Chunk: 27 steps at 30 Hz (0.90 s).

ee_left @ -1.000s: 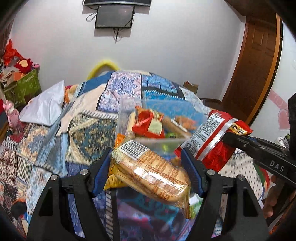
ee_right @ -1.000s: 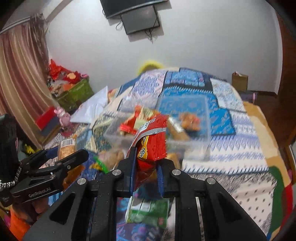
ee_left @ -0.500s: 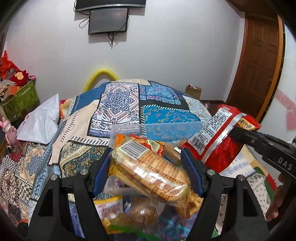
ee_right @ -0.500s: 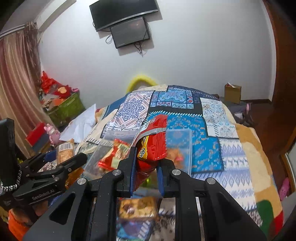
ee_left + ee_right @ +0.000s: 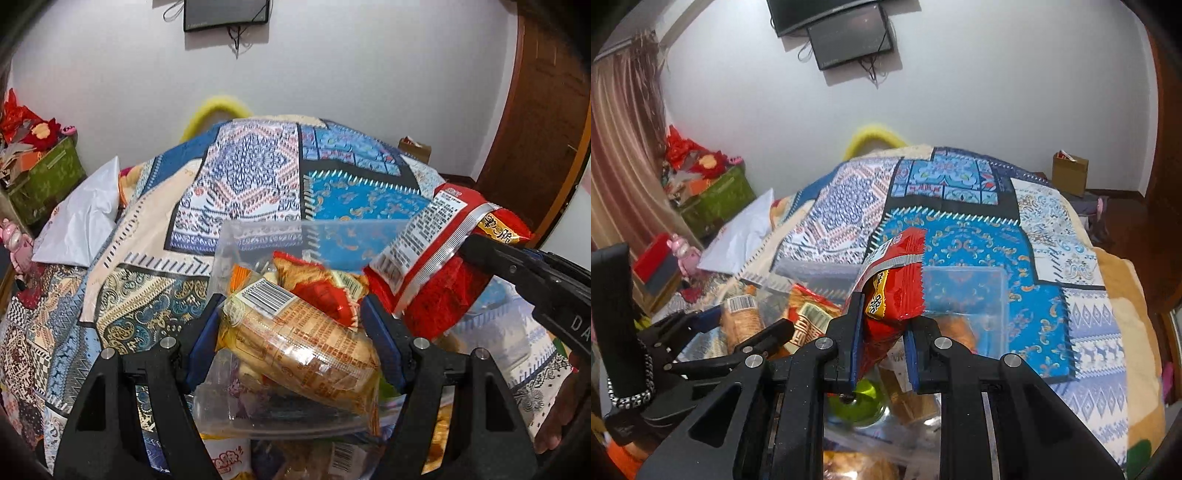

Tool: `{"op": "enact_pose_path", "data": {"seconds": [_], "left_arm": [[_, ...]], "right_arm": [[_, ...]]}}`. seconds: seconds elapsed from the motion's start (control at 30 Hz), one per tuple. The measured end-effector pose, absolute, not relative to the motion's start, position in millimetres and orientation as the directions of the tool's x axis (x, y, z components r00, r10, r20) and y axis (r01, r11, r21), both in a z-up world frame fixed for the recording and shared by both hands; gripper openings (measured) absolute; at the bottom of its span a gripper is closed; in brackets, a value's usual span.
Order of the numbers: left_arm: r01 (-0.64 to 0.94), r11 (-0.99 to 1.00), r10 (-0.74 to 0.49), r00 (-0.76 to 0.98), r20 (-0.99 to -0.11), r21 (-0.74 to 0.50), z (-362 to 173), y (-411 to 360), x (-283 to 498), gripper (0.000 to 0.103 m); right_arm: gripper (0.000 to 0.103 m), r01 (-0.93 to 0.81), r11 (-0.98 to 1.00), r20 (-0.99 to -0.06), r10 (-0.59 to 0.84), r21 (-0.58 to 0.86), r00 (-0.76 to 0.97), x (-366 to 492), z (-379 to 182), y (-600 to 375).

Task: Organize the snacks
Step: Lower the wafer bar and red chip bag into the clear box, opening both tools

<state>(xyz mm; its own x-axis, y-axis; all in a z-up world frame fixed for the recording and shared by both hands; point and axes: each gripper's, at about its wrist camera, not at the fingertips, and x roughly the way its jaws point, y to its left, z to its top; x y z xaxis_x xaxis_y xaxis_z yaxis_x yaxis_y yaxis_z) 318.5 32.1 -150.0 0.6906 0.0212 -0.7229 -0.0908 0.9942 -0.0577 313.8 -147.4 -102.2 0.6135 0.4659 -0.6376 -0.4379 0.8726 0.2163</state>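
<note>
My left claw [image 5: 295,332] stands about half open, its blue pads pressed on a clear-wrapped biscuit pack [image 5: 299,343] with a white barcode label at its top and rows of brown print too small to read. My right claw [image 5: 882,332] is squeezed nearly closed on a red bag [image 5: 892,291]; its back panel carries fine white print I cannot read, and a yellow patch near the seal bears dark Chinese characters. In the left view that claw's black arm shows the letters "DA" at the frame edge. Both packs hang over a clear bin [image 5: 258,236] that sits on the bed and already holds snacks, among them a red-and-gold packet [image 5: 314,280]. More packets lie below the bin's near wall, one white with red characters [image 5: 227,459]. The bed wears a patchwork quilt [image 5: 251,173] of blue, cream and paisley panels. Beyond it are a white wall, a dark screen [image 5: 849,40] mounted high with cables dangling, a brown door [image 5: 543,110], a curtain [image 5: 624,129], a green box [image 5: 716,199] and a small cardboard box [image 5: 1069,173].
</note>
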Motion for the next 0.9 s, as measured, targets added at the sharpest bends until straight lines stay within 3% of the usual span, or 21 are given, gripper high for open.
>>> {"op": "enact_pose_path", "data": {"seconds": [0.23, 0.33, 0.5, 0.57, 0.63, 0.73, 0.9], "left_arm": [[-0.056, 0.998, 0.01, 0.677, -0.736, -0.039, -156.4, 26.3, 319.6, 0.074], [-0.048, 0.998, 0.0, 0.669, -0.743, -0.043, -158.1, 24.8, 318.3, 0.08], [-0.077, 0.992, -0.029, 0.644, -0.764, -0.103, -154.6, 32.9, 316.6, 0.083], [-0.087, 0.988, -0.04, 0.643, -0.765, -0.125, -151.8, 36.9, 312.9, 0.083], [-0.1, 0.985, -0.042, 0.643, -0.765, -0.138, -147.6, 40.7, 307.4, 0.083], [-0.107, 0.983, -0.046, 0.649, -0.759, -0.151, -138.6, 44.7, 295.4, 0.083], [-0.103, 0.984, -0.038, 0.672, -0.739, -0.144, -119.7, 46.7, 272.6, 0.083]], "right_arm": [[0.018, -0.447, 0.875, -0.681, 0.443, 0.187, 0.583, 317.1, -120.8, -142.1], [0.018, -0.45, 0.874, -0.697, 0.438, 0.182, 0.567, 315.8, -126.3, -142.9], [0.025, -0.451, 0.877, -0.725, 0.419, 0.167, 0.546, 310.7, -129.7, -146.4], [0.032, -0.442, 0.883, -0.738, 0.402, 0.156, 0.542, 308.2, -129.8, -150.3], [0.047, -0.426, 0.893, -0.746, 0.381, 0.145, 0.546, 306.3, -129.2, -155.4], [0.057, -0.404, 0.906, -0.74, 0.358, 0.128, 0.569, 300.0, -123.5, -164.5], [0.064, -0.39, 0.91, -0.723, 0.364, 0.142, 0.587, 287.0, -108.8, -175.8]]}}
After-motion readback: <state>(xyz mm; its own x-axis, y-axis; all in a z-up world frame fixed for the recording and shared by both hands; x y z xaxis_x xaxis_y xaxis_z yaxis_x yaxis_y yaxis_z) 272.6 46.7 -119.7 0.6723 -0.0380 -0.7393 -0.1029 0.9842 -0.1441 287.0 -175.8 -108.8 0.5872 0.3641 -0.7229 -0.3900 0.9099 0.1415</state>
